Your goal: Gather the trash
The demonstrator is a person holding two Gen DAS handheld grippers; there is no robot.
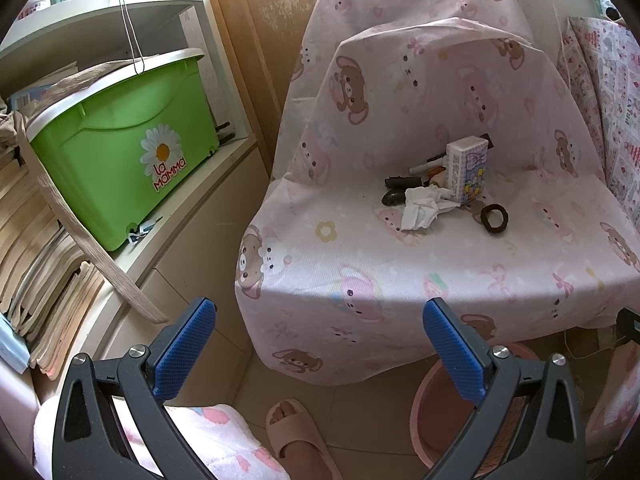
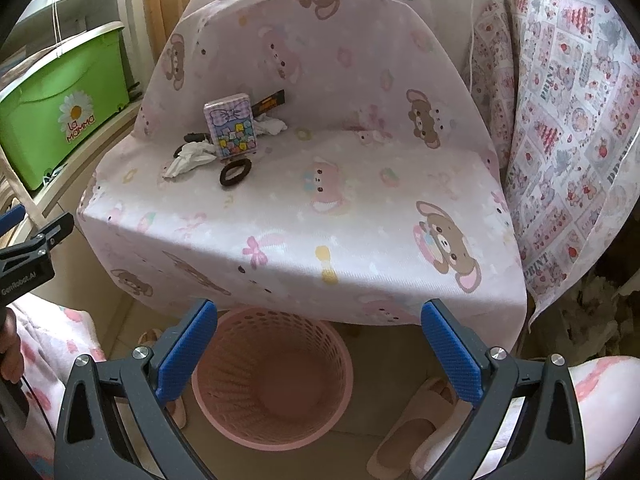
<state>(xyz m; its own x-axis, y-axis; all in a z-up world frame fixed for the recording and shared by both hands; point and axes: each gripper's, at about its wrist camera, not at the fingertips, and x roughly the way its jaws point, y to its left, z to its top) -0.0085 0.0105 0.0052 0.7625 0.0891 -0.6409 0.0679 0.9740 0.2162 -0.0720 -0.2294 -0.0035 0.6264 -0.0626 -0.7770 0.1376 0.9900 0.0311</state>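
Trash: crumpled tissue (image 2: 186, 160) on covered chair (image 2: 360, 208) – not yet collected
Left gripper (image 1: 320, 344): jaws apart, empty
Right gripper (image 2: 320, 344): jaws apart (over pink basket (image 2: 272, 376))
Next: reach forward, pinch tissue

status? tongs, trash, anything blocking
Left tongs open, empty. Right tongs open, empty, above pink basket. Crumpled tissue untouched on covered chair, beside patterned box and hair tie. Path clear.

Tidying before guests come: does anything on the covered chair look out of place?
Yes. Crumpled white tissue lies loose on the seat, left of the upright patterned box, with another wad behind the box. The pink basket on the floor below looks empty.
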